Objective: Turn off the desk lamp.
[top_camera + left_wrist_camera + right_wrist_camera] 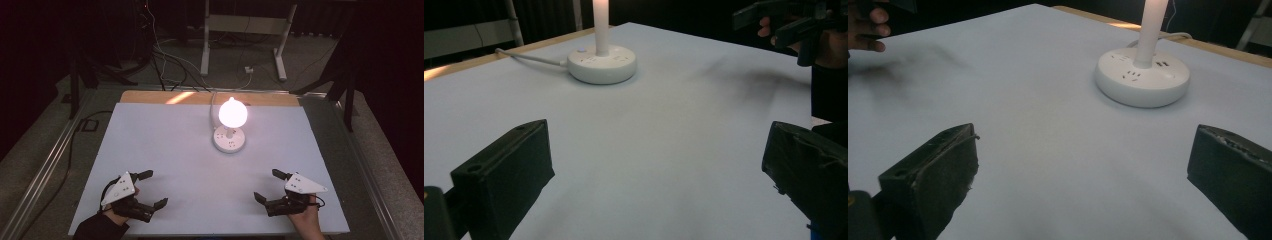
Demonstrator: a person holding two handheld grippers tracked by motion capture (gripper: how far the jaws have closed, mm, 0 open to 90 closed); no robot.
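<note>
Black grippers [154,189] with grey triangular plates, black jaws; left dark sleeve [97,227]

One lit lamp [231,122], two grippers

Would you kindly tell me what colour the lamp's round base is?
White; the lamp base shows best in the right gripper view.

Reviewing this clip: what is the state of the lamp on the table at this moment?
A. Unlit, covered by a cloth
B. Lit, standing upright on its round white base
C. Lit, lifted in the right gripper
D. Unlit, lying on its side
B: the lamp glows brightly on its round white base, while the left gripper and the right gripper sit open near the table's front edge, apart from it.
</note>
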